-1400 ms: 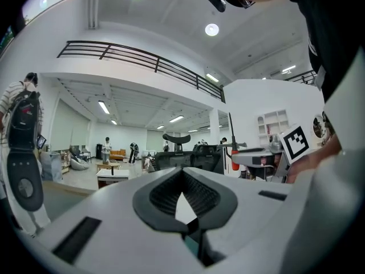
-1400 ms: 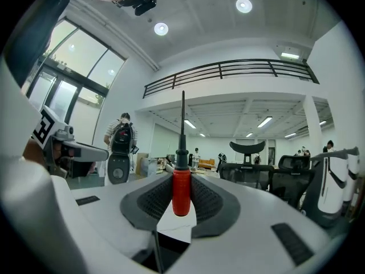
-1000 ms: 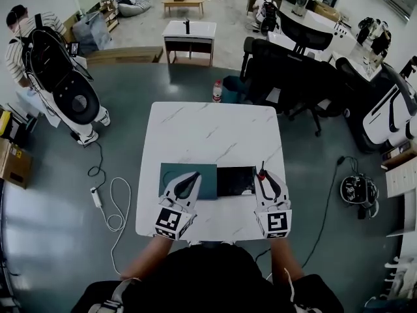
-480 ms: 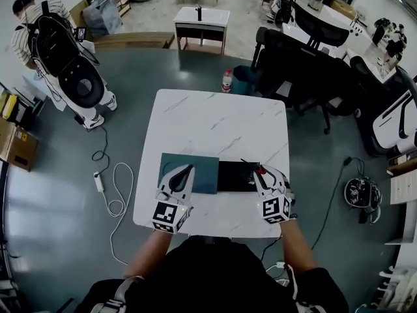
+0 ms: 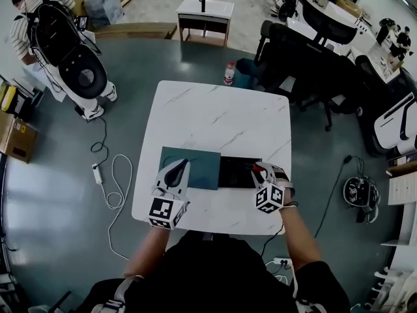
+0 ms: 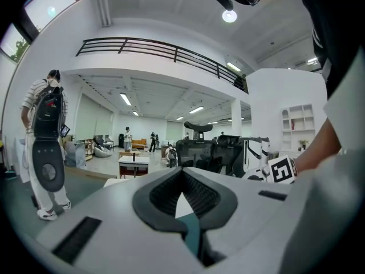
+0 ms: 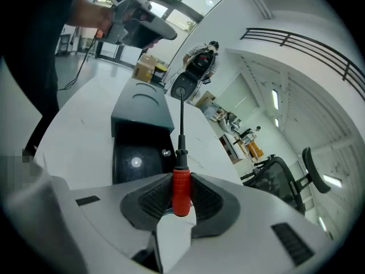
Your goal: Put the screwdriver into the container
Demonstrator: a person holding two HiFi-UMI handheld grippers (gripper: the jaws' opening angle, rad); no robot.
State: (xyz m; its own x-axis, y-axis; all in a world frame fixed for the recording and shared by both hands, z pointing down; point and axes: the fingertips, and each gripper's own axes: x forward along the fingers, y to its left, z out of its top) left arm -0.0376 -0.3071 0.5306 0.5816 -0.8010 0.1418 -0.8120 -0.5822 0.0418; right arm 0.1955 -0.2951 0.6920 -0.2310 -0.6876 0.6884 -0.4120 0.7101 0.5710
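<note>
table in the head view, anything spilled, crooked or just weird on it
Nothing stands out. The table holds the open black container with a teal lid flat beside it, both square to the edge. The right gripper holds the screwdriver straight by its red handle.

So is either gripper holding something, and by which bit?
The right gripper holds the screwdriver by its red handle, between its jaws; the left gripper holds nothing.
</note>
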